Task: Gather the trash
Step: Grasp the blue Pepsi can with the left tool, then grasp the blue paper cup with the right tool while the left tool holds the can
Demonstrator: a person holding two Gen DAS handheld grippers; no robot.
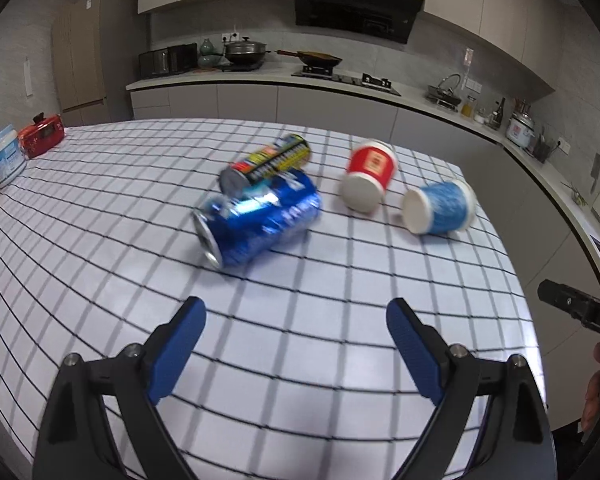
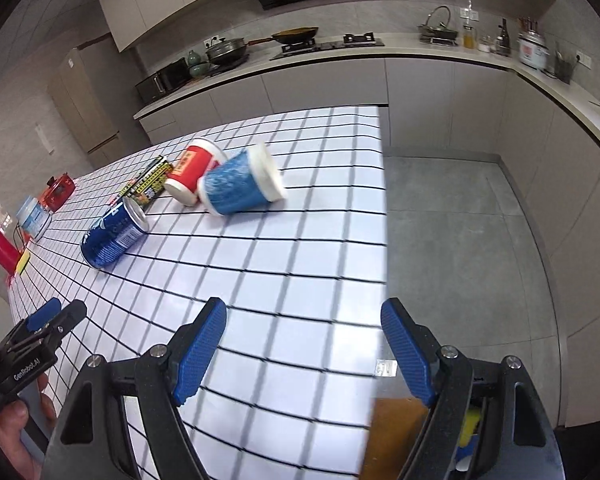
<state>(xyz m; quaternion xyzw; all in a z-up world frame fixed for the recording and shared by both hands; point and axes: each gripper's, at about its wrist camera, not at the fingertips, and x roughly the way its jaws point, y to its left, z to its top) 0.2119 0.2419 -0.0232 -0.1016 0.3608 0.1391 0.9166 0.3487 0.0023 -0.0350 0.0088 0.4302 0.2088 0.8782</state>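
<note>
On checked table (image 1: 340,360) | left gripper (image 1: 296,344), right gripper (image 2: 303,344) both wide, empty | blue can (image 1: 260,220), yellow can (image 1: 272,160), red cup (image 1: 370,174), blue cup (image 1: 440,208) lie toppled ahead | risk: nudged rounds roll off edge

Between my two grippers and the trash I see only bare checked table (image 1: 300,340), so the near approach is free. The blue can (image 1: 260,220) lies against the yellow-black can (image 1: 274,160), blocking it from the front. The red cup (image 2: 192,176) and blue cup (image 2: 240,184) touch.
</note>
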